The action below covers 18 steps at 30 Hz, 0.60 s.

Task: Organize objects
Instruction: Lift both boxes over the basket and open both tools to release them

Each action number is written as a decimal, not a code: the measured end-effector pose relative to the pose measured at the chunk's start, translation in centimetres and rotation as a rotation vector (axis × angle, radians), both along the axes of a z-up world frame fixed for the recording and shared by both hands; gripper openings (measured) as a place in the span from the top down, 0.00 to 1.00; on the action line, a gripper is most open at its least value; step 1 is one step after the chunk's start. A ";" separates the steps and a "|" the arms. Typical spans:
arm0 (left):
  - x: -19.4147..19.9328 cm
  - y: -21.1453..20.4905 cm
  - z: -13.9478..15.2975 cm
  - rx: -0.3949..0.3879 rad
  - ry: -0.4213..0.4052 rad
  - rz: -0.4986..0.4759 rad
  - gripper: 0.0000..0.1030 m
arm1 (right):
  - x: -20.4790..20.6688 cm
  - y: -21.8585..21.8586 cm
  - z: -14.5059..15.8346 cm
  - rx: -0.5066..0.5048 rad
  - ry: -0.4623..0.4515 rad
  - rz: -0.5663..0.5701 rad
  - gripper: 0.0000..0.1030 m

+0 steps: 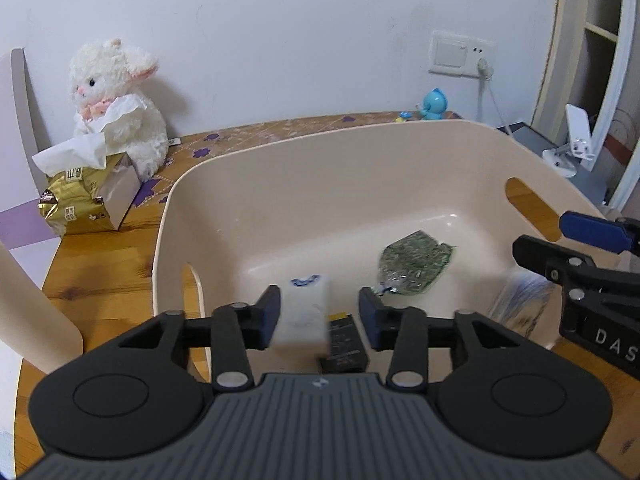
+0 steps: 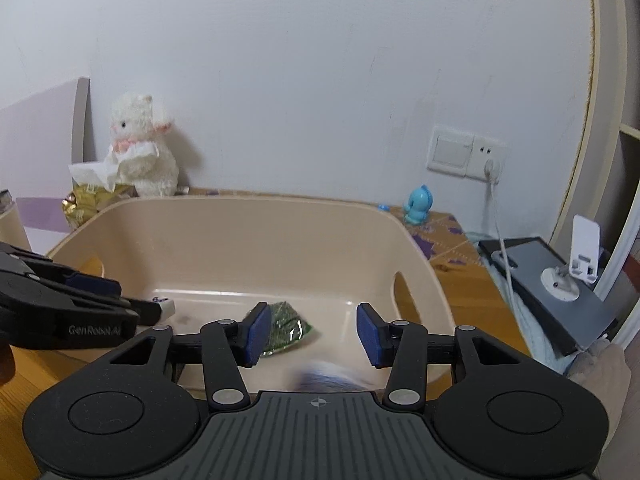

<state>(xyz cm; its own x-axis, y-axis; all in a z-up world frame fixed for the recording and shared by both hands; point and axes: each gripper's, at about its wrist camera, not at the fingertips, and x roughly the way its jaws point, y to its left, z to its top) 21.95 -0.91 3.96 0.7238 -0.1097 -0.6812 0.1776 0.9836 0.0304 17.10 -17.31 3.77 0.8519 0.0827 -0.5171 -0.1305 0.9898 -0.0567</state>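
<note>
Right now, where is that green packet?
The green packet lies on the floor of the beige bin, toward its right side. In the right wrist view it shows just past the right gripper, beside its left finger.

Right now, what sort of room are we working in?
Probably a bedroom or a child's room at home: a plush lamb and a tissue box sit on the wooden table, and a small blue toy stands by the wall socket.

Both wrist views look closely down into the beige bin [image 1: 280, 168], side by side.
</note>
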 end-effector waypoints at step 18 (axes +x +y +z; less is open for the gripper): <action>-7.0 1.4 4.0 -0.025 -0.109 0.038 0.19 | -6.5 -0.6 2.7 0.012 -0.097 -0.006 0.10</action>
